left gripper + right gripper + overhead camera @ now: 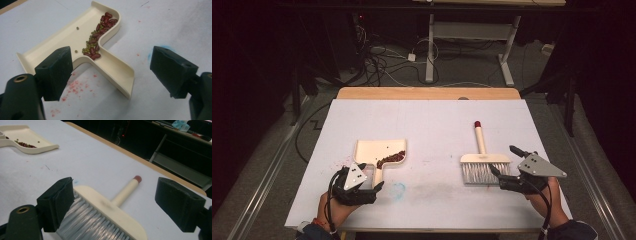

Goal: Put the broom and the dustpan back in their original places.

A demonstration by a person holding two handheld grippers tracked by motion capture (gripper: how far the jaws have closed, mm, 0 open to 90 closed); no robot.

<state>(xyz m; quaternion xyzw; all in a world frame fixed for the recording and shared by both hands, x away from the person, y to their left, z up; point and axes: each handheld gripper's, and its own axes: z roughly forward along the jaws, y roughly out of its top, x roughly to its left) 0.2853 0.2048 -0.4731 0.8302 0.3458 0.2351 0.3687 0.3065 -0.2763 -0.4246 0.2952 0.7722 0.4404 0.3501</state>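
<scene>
Dustpan [75, 47]: green peas among red beans [100, 30], left gripper view.

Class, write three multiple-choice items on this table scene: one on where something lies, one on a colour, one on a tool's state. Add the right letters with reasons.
1. Where do the beans lie?
A. In the dustpan
B. Under the brush
C. On the floor

2. What colour is the tip of the brush handle?
A. Blue
B. Red
C. Green

3. How do the left tool's jaws stand?
A. Shut on the dustpan
B. Shut on nothing
C. Open

Answers:
1. A, red and green beans sit along the pan's inner wall.
2. B, the handle's far end is red.
3. C, the left gripper view shows a wide gap between the jaws, gripping nothing.
</scene>
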